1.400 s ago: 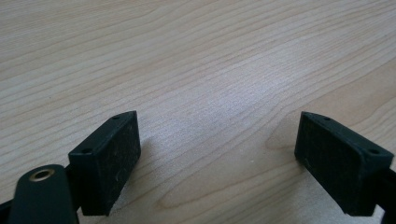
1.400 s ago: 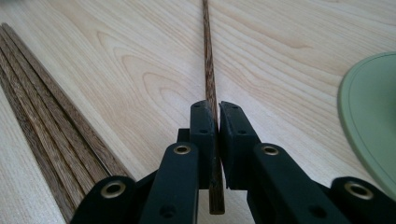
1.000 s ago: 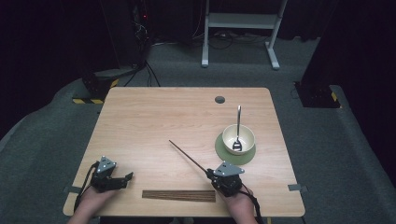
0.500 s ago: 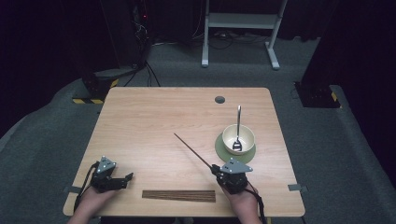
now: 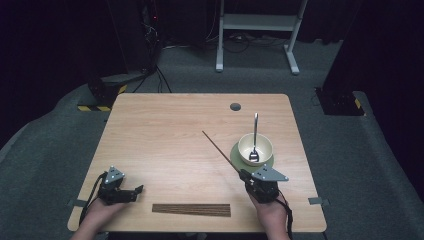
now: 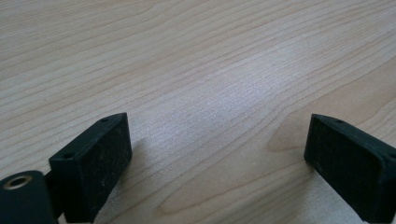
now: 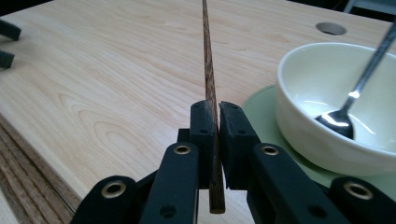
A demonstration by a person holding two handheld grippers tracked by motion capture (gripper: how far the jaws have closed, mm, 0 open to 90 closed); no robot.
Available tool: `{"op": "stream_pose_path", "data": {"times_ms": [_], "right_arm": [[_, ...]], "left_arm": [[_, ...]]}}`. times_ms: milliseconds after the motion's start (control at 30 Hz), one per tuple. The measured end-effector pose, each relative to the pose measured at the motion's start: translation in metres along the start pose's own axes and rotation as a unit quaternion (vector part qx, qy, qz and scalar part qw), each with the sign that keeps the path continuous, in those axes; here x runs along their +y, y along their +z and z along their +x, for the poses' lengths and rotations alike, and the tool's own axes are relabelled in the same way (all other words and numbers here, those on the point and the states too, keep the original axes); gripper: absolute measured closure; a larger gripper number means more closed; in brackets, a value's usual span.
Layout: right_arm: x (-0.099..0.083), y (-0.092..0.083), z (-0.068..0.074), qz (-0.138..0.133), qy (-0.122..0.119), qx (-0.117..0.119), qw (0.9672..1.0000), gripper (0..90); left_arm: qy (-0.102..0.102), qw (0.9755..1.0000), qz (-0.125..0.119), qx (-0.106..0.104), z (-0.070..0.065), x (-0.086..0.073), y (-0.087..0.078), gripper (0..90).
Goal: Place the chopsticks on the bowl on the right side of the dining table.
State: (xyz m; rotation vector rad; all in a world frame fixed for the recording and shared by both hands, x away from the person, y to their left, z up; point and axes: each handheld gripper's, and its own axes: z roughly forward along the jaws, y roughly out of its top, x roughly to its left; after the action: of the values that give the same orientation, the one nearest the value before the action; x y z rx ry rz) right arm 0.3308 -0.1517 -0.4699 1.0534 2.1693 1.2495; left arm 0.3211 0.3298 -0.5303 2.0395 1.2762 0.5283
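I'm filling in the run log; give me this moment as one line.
right gripper: shut on chopstick | left gripper: open, on table

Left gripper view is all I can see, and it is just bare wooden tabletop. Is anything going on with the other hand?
Observer: Yes. The right gripper has its fingers shut on a thin brown wooden stick.
Operator: Which way does that stick point?
Observer: In the high view it slants away from the person and to the left, over the table.
Operator: Is there anything close to it?
Observer: A cream bowl with a metal spoon leaning in it stands on a green plate, just beyond the right gripper.
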Motion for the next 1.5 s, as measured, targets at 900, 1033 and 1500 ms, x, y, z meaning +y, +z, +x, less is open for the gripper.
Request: {"op": "stream_pose_path", "data": {"times_ms": [900, 1033, 1500], "right_arm": [[-0.005, -0.02, -0.048, -0.014, 0.041, -0.072, 0.9965, 84.4], [-0.004, -0.012, -0.051, -0.007, 0.04, -0.069, 0.9968, 84.5], [-0.007, -0.005, -0.052, 0.002, 0.035, -0.082, 0.996, 84.3]], "left_arm": [[0.0, 1.0, 0.008, 0.005, 0.0, -0.001, 0.0, 0.6], [0.001, 0.9999, 0.007, 0.007, -0.001, -0.002, -0.001, 1.0], [0.0, 1.0, 0.006, 0.004, -0.001, -0.004, -0.003, 2.3]]}}
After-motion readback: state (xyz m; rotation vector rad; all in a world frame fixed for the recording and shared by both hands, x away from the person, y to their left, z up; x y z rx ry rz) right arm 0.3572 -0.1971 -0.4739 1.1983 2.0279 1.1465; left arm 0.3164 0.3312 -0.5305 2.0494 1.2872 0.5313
